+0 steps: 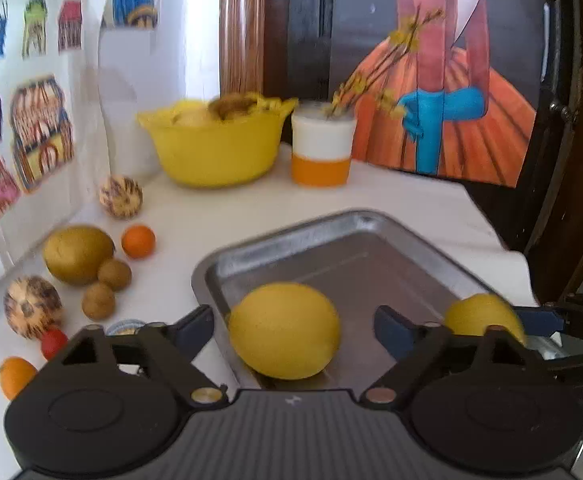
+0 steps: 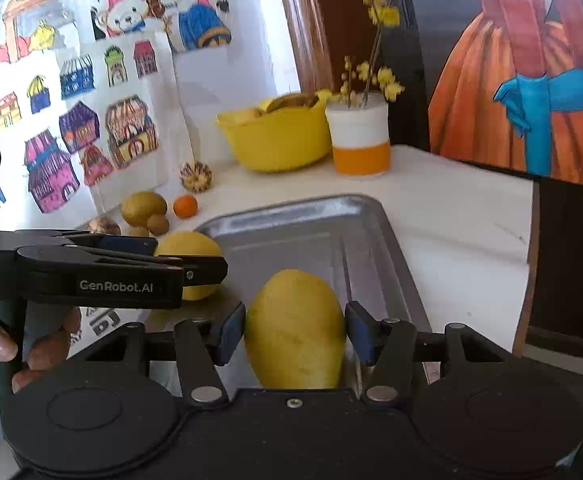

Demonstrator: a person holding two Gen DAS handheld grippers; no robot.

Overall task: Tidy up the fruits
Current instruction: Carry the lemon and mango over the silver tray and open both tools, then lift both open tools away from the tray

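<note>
Left gripper (image 1: 293,330): your fingers stand spread around the round yellow lemon (image 1: 284,330) in the metal tray (image 1: 331,236), lower centre. Right gripper (image 2: 295,334): pads pinch the oval yellow mango (image 2: 294,330), lower centre. Probably smooth, firm; hold mid-belly, gently.

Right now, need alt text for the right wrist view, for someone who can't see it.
The right gripper clamps a yellow mango over the near end of a metal tray. To its left, the left gripper reaches in front of a yellow lemon. Behind them sit loose fruit, a yellow bowl and a white-and-orange cup.
</note>
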